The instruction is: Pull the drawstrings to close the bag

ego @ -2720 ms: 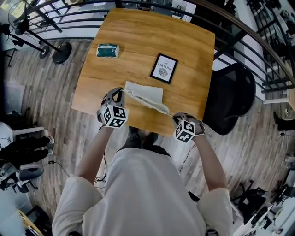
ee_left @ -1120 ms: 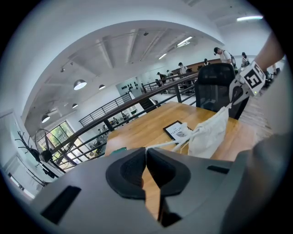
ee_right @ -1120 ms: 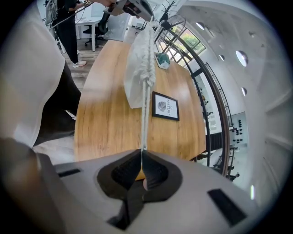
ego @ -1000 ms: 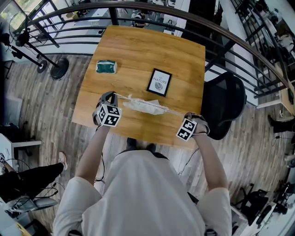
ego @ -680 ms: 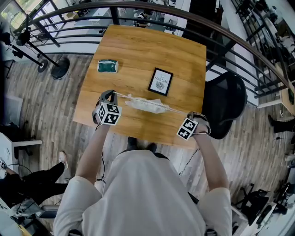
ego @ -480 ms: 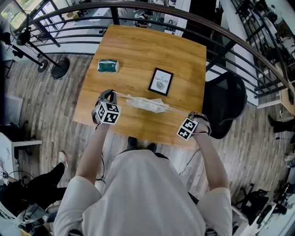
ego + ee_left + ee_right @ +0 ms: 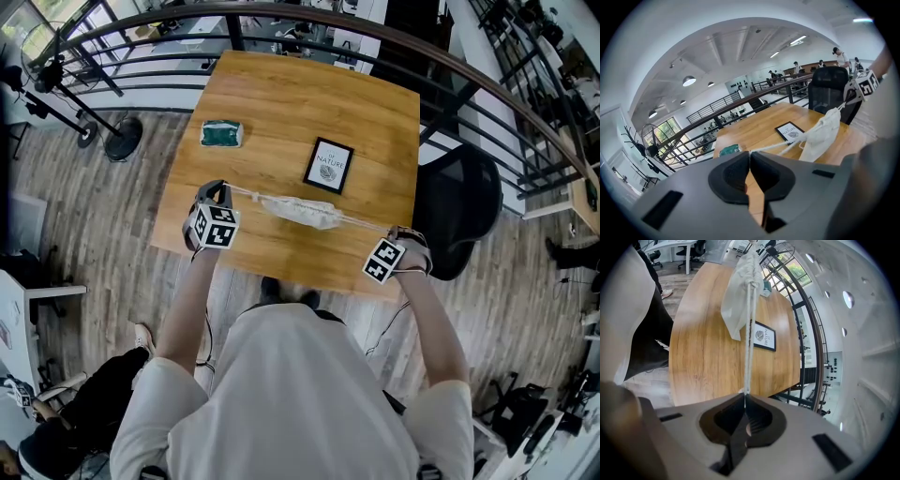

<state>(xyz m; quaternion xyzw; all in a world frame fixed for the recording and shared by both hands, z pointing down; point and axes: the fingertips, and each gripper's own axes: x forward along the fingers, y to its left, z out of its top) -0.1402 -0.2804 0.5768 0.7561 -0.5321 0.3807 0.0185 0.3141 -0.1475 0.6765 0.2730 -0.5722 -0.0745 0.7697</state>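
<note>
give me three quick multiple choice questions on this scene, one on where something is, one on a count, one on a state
1. Where is the bag?
A on the chair
B on the floor
C strung on its drawstrings between the left tongs and right tongs

2. Besides the bag, how many things lie on the table?
A one
B two
C four

3. The left tongs are:
A shut on one of the drawstrings
B wide open
C shut on nothing

Key:
1 C, taut drawstrings run from it to both tongs.
2 B, only a framed card and a teal pack lie there.
3 A, the jaws meet with the string pinched at their tips.
</note>
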